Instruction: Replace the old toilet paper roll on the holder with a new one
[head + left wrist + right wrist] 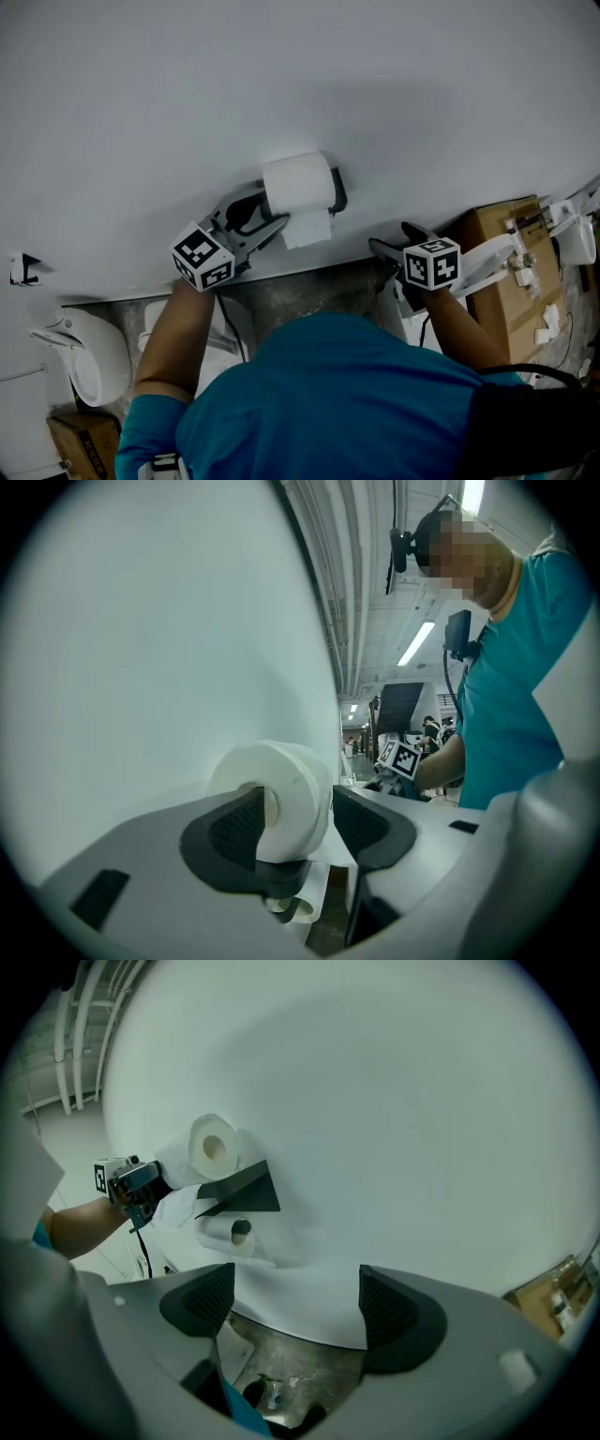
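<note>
Pads (232, 829) of the left gripper (300, 819) are closed on the new roll (292, 782). One pad sits over its end by the hole, and the other is against its round side. I think a soft, even squeeze is best here. Too hard, and the paper will squash.

This roll is right over the black holder (242, 1191) on the wall (394, 1101). The old roll (236, 1232) is under it on the holder. It looks small, and a loose sheet (307, 228) hangs down from it.

Jaws of the right gripper (295, 1305) are wide apart with nothing in them. It hangs low, well apart from the holder, and points at the wall.

My guess is that the old roll has to come off first. To do that well, the left gripper should lift the new roll clear and hold it level, so it does not slip out. Then the right gripper can come in, close on the old roll across its round sides, and slide it straight off. I cannot tell which end of the holder is open. Pulling at a slant could make the roll catch.

No words can be read anywhere. The cube (432, 263) on the right gripper shows only black and white squares. The brown box (497, 246) has no print I can make out.
</note>
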`<state>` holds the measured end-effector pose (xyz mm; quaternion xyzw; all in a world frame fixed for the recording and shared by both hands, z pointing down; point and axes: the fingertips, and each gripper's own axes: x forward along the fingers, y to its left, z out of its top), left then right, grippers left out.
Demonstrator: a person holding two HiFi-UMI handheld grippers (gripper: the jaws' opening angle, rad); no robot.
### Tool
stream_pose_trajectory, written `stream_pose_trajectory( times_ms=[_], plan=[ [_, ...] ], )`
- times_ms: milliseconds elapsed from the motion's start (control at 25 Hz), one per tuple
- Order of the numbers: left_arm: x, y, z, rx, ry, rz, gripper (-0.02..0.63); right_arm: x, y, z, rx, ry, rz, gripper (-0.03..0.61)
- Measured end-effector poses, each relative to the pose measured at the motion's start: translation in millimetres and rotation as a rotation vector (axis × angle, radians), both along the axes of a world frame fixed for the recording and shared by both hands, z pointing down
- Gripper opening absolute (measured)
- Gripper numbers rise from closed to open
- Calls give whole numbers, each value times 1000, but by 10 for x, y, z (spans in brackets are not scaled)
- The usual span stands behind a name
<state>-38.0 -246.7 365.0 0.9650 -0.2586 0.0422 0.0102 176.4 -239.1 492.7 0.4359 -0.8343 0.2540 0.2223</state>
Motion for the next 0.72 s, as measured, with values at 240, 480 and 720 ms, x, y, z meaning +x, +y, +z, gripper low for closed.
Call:
stream_pose_trajectory(
  times_ms=[240,480,720],
  plan=[
    [-83,77,-81,6,23,-51,246,-80,-46,-106,33,-19,-24,400],
    [-258,153,-185,9,62,-111,249,-212,-95,-294,83,-54,-63,400],
    [-661,389,-315,-15,144,-212,247,-434,-66,-957,235,-224,-211,396]
  ],
)
